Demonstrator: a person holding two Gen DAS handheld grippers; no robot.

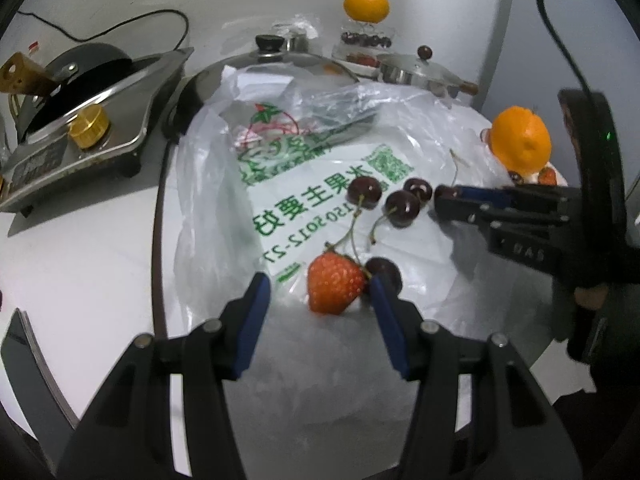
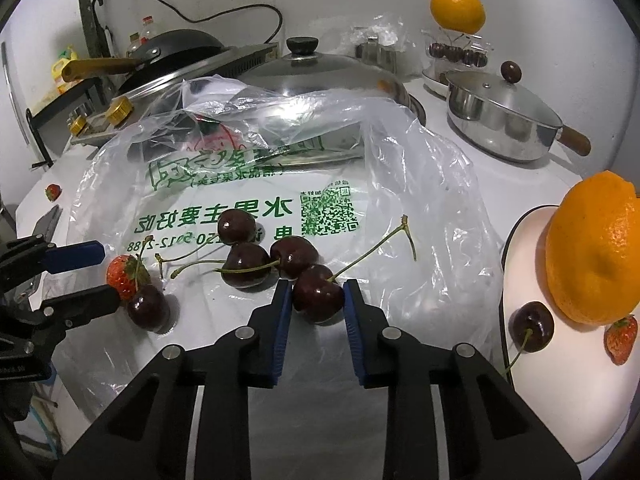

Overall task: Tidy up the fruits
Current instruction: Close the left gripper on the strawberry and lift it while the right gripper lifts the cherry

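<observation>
Right tongs around cherry

The clear plastic bag spread on the counter carries green print: large Chinese characters reading 水果主要好吃, seen upside down in the left wrist view; beneath them a partly hidden number string showing "50-5012-2" and "88"; beside them a green QR code. A smaller green line above, under a green drawing and a red fruit emblem, is too creased to read surely.
</observation>
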